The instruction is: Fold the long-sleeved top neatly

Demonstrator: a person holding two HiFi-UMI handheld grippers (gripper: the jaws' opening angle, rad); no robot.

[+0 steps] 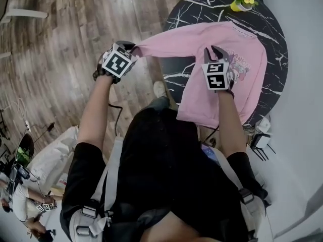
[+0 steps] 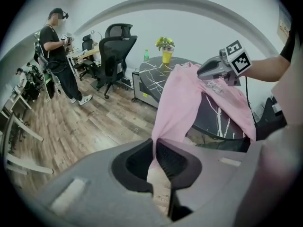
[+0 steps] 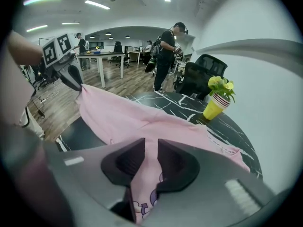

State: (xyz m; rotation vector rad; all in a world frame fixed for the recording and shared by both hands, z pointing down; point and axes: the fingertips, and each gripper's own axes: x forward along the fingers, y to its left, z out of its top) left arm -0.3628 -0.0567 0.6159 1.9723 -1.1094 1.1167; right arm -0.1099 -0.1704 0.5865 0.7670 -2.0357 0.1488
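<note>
- Wood-plank floor [image 1: 75, 24], grey-brown and streaky, fills the left of the head view.
- The counter [image 1: 202, 9] is a round top in glossy black with white marble-style veins. It sits against a pale wall.
- The pink long-sleeved top [image 1: 242, 84] lies mostly flat on the counter. It's soft knit fabric with a cartoon print on the chest, and its hem hangs over the near edge. One sleeve [image 1: 166, 43] is stretched out past the counter's edge, in mid-air above the floor.
- The left gripper [image 1: 133, 48] is out over the floor. In the left gripper view its ribbed black pads [image 2: 170, 157] are squeezed nearly together on the end of that sleeve, so the fabric runs taut from the gripper back to the counter.
- The right gripper [image 1: 212, 50] is over the body of the top, near the print. In the right gripper view its jaws stand at a narrow gap, pinching a ridge of pink fabric that fills it.
- A yellow flowerpot [image 1: 236, 5] with small yellow blooms stands at the far rim of the counter, clear of the top.
</note>
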